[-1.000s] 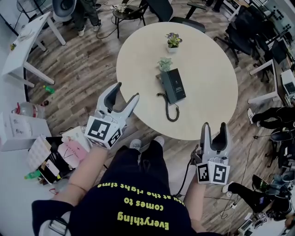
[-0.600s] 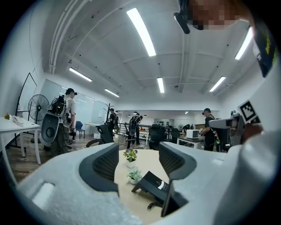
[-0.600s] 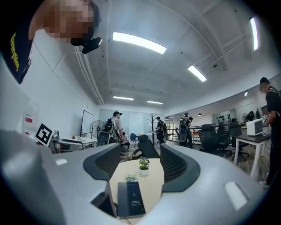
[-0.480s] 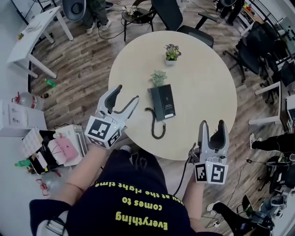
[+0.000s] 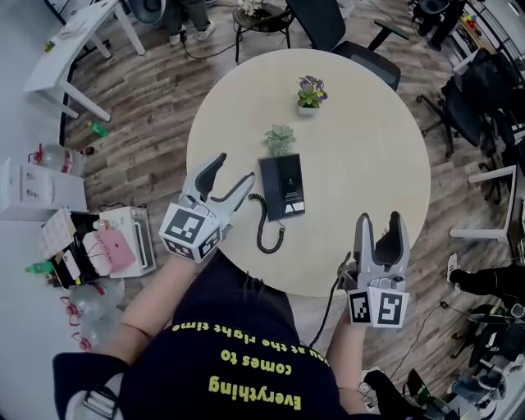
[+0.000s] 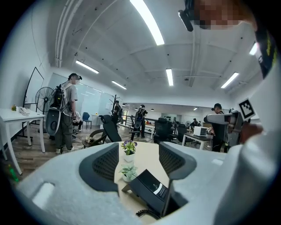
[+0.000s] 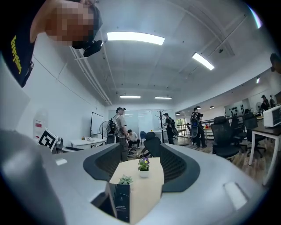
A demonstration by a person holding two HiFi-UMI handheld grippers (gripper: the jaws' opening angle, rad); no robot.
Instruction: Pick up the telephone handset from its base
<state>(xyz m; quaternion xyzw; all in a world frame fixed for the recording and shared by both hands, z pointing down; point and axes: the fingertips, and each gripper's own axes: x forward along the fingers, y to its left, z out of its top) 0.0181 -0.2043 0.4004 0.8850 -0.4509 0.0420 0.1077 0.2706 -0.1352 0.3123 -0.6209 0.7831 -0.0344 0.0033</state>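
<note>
A black telephone (image 5: 283,186) lies on the round beige table (image 5: 361,156), its handset resting on the base and a coiled cord (image 5: 264,231) trailing toward the near edge. My left gripper (image 5: 234,167) is open and empty over the table's left rim, just left of the phone and cord. My right gripper (image 5: 379,220) is open and empty over the near right rim, apart from the phone. In the left gripper view the phone (image 6: 151,191) shows low between the jaws of the left gripper (image 6: 138,160). In the right gripper view the telephone (image 7: 120,200) sits low left of the right gripper (image 7: 140,169).
A small green succulent (image 5: 280,138) stands just behind the phone, with a purple-flowered pot (image 5: 310,92) farther back. Office chairs (image 5: 332,25) ring the table's far side. A white desk (image 5: 74,41) and floor clutter (image 5: 90,250) lie to the left. People stand in the background.
Both grippers have come forward toward the table with the person. The left one now reaches over the rim beside the cord; the right is at the near edge. Jaws stay apart.
</note>
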